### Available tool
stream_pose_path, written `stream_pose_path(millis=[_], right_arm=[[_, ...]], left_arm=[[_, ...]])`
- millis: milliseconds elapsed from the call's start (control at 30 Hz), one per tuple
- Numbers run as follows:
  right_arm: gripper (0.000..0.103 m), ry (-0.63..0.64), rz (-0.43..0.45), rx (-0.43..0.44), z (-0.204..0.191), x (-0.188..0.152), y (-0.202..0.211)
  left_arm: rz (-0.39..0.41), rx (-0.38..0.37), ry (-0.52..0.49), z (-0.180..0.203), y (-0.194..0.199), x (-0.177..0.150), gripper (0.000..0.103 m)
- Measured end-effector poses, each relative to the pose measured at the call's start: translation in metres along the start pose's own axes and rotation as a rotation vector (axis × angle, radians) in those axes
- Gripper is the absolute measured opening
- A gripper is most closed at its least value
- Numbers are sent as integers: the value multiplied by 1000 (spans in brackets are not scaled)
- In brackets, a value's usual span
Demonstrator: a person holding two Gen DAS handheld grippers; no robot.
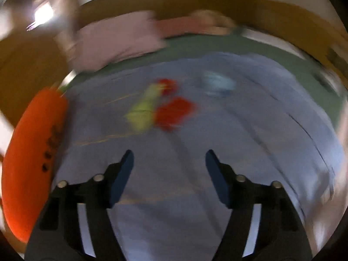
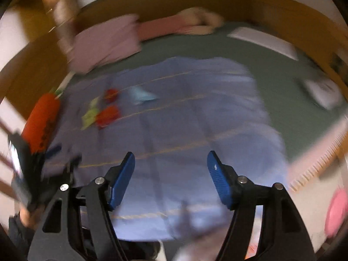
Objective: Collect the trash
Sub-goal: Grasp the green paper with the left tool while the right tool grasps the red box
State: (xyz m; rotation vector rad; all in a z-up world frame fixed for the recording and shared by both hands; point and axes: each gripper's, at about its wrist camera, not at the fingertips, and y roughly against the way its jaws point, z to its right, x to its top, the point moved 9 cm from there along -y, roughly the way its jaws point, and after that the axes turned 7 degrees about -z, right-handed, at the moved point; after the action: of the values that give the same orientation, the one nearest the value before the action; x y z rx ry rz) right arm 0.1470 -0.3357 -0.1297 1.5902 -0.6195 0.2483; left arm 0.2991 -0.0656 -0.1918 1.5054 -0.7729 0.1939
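Left wrist view: trash, blurred, on a lilac-blue blanket (image 1: 174,174) ahead of the left gripper (image 1: 169,158), jaws apart and empty: two red scraps (image 1: 173,113), one yellow-green scrap (image 1: 141,115), one pale blue scrap (image 1: 217,84). Right gripper (image 2: 170,158) likewise spread, holding nothing. Orange carrot-shaped cushion (image 1: 30,156) at left; pink pillows (image 1: 117,39) behind. Motion blur hides each scrap's material.

left wrist: angled down, nearer | right wrist: angled down, farther | shared: blue blanket (image 1: 174,195), scraps (image 1: 171,113)
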Motion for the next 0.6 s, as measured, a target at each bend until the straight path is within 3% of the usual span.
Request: stream_pose_path(millis=[133,200,267,333,433,533,600], right_arm=[[68,76,-43,118,-75,49,-75],[68,32,-73,191,-101,68,-109],[68,-22,-89,279,-125,90,-145],[68,-121,-116,364,-142,114,-194],[68,-252,-164,376,-163,129,-251],[66,-230,-171,331,-189,136,-283],[41,-163,-171,305,-205,138,-293]], left_arm=[[-104,48,266,-103,-31,2,66],[-97,69,353,-140,-28,3,67],[-86,110,425,-172,-24,1,75],[-95,119,468,-187,-24,-8,77],[-147,85,495,-190,-36,-17,80],[-180,92,503,-196,-46,-22,81],[-189,85,527,-199,-50,-25,81]])
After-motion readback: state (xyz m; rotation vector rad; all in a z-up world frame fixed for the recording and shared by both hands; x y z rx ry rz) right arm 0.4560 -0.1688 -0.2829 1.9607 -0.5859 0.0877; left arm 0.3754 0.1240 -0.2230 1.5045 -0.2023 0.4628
